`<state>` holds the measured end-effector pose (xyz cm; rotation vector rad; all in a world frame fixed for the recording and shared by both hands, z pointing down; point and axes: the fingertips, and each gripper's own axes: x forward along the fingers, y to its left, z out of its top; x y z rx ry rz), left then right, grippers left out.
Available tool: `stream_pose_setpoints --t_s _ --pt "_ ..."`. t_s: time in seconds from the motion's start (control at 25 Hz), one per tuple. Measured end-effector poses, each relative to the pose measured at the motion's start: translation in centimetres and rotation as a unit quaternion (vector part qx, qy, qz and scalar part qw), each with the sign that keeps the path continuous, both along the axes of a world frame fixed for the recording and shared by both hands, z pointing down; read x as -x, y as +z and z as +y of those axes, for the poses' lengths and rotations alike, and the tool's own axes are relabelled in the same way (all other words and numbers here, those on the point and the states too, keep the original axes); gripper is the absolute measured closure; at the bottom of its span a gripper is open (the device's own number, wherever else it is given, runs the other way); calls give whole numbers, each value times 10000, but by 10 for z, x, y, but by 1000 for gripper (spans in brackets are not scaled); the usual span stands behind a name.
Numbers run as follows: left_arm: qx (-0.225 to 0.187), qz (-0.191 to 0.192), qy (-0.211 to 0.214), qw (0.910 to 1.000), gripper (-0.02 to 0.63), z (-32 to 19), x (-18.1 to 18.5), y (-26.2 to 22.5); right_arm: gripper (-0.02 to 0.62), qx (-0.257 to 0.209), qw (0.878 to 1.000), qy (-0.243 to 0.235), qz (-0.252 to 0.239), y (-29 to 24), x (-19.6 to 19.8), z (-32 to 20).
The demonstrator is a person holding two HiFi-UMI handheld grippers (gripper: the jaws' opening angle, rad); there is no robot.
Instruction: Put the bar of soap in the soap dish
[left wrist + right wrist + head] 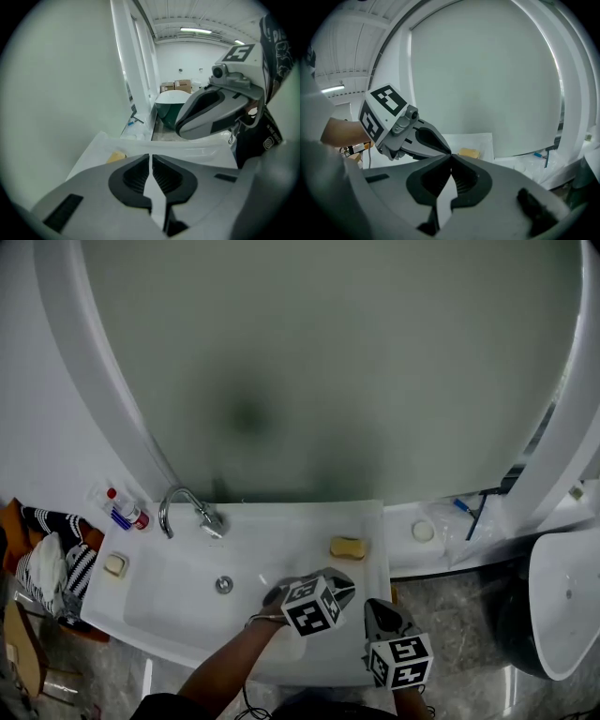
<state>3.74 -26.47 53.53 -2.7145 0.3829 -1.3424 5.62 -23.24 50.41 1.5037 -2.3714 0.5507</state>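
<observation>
Yellow bar of soap (347,547) lies flat on the sink's (309,521) right rim.

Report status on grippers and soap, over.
Left gripper shut, empty. Right gripper shut, empty. Yellow soap bar on sink's far right corner, untouched. Nothing blocking it.

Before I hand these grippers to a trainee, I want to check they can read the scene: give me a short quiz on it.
1. True or false: the left gripper is shut on the yellow bar.
2. In the head view, where on the basin does the yellow bar lie? A) far right corner; B) near left corner; C) the middle.
3. Fill in: the right gripper has its jaws ___, with nothing between them.

Key: 1 false, it holds nothing; 2 A; 3 shut.
</observation>
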Motion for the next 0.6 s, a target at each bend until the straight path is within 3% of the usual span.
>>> stream_pose_setpoints --t_s 0.28,0.6 --pt "-89 287 -651 9974 580 35 1 -8 583 -131 9996 -240 -91 -6 -1 27" --pt "-206 783 -1411 9867 592 72 -1 -20 583 -169 9986 -477 -151 -7 2 60"
